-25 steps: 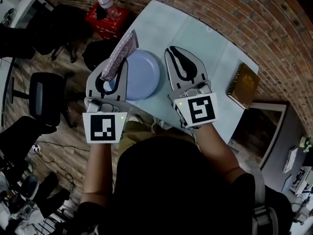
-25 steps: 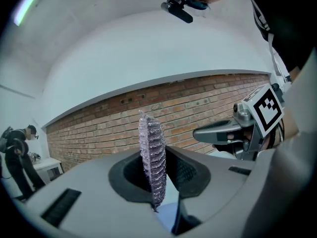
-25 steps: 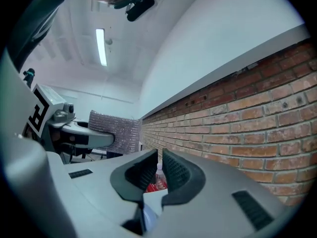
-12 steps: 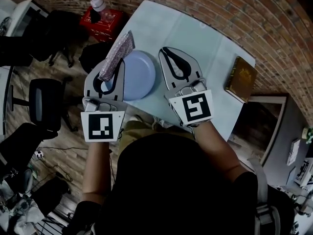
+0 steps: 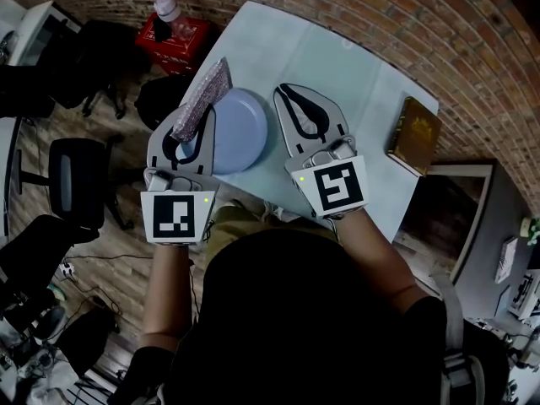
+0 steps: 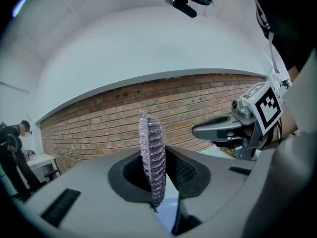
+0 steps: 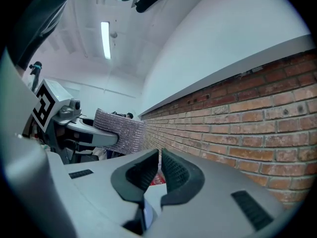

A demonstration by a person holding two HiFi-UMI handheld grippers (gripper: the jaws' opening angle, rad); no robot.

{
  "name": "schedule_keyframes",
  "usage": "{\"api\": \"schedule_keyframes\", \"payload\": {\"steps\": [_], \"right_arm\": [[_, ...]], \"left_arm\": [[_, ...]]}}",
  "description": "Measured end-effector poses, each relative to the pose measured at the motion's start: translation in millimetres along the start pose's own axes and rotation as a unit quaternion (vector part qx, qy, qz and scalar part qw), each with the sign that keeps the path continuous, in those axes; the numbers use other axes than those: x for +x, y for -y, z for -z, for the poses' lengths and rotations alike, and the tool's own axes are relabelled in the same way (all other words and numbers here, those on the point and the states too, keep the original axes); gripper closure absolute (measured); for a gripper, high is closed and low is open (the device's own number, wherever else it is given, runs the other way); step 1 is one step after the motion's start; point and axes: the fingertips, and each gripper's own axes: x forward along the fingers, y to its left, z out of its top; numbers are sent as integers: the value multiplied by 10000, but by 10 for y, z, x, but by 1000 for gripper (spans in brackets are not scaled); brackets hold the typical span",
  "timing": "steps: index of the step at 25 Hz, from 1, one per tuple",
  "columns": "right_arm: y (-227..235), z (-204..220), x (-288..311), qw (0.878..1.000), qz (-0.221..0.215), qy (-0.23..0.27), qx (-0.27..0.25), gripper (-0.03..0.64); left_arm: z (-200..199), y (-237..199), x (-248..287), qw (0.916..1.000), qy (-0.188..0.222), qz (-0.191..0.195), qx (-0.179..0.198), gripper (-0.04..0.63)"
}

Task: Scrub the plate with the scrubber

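A pale blue plate (image 5: 240, 129) lies flat near the left front edge of the light table (image 5: 337, 66). My left gripper (image 5: 199, 121) hovers at the plate's left rim, shut on a glittery purple-grey scrubber (image 5: 205, 95) that sticks out beyond its tips. In the left gripper view the scrubber (image 6: 153, 157) stands on edge, pinched between the dark pads. My right gripper (image 5: 293, 94) hangs just right of the plate, its jaws shut with nothing between them (image 7: 160, 163). From the right gripper view the scrubber (image 7: 121, 129) shows off to the left.
A brown book (image 5: 416, 135) lies at the table's right end. A red box (image 5: 179, 30) with a bottle (image 5: 164, 3) on it stands on the floor beyond the table's left corner. Dark office chairs (image 5: 72, 180) stand to the left; a brick wall (image 5: 439, 32) runs behind.
The head camera shifted a little, so everything sits slightly higher and further left in view. Both grippers keep their places beside the plate, and the scrubber stays gripped.
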Motion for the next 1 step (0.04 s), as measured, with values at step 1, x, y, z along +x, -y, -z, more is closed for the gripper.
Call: {"api": "schedule_keyframes", "payload": {"steps": [1], "right_arm": [[-17, -4, 9, 10000, -13, 5, -31, 569]], "left_arm": [[2, -5, 1, 10000, 7, 19, 7, 525]]}}
